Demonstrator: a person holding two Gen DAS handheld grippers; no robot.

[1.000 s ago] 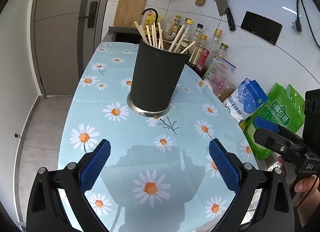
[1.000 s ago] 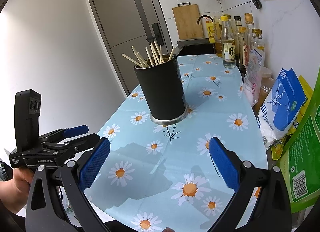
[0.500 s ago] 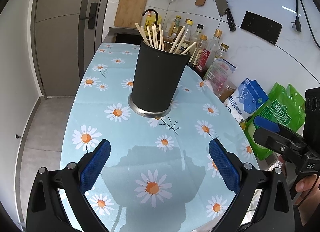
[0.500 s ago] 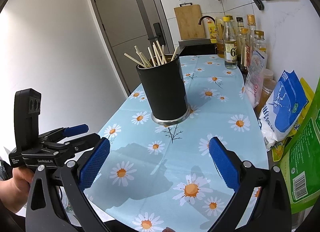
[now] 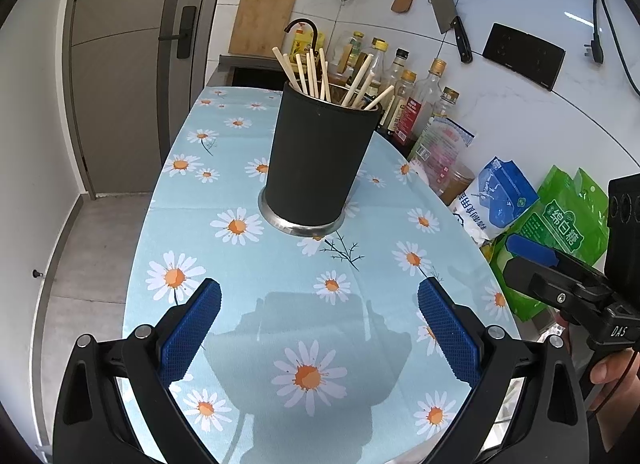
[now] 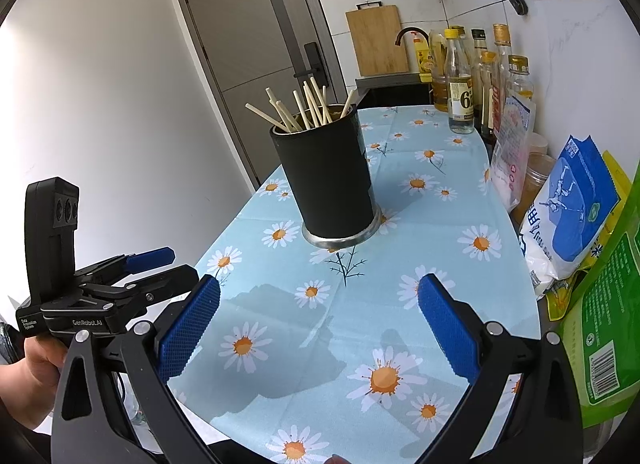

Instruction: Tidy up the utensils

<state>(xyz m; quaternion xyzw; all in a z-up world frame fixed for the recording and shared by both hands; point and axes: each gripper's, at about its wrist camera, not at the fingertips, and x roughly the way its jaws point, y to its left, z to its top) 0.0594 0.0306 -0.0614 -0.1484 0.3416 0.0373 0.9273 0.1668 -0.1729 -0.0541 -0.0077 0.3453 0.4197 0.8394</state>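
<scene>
You are bringing both grippers a little nearer to the black holder (image 5: 320, 156): compared with a moment ago it is sitting larger and slightly higher ahead of the jaws in both views. To me this is looking like an approach, not a grasp yet. The left gripper (image 5: 319, 326) is standing wide open and holding nothing, and the right gripper (image 6: 319, 324) is also wide open and empty. The holder is standing upright on the daisy tablecloth (image 5: 240, 296), straight ahead of your left jaws and well apart from them; the chopsticks (image 5: 320, 74) are leaning out of its top in different directions. How deep the chopsticks are reaching inside is hidden by the holder's wall. I am seeing no loose utensil between or beside the jaws.
</scene>
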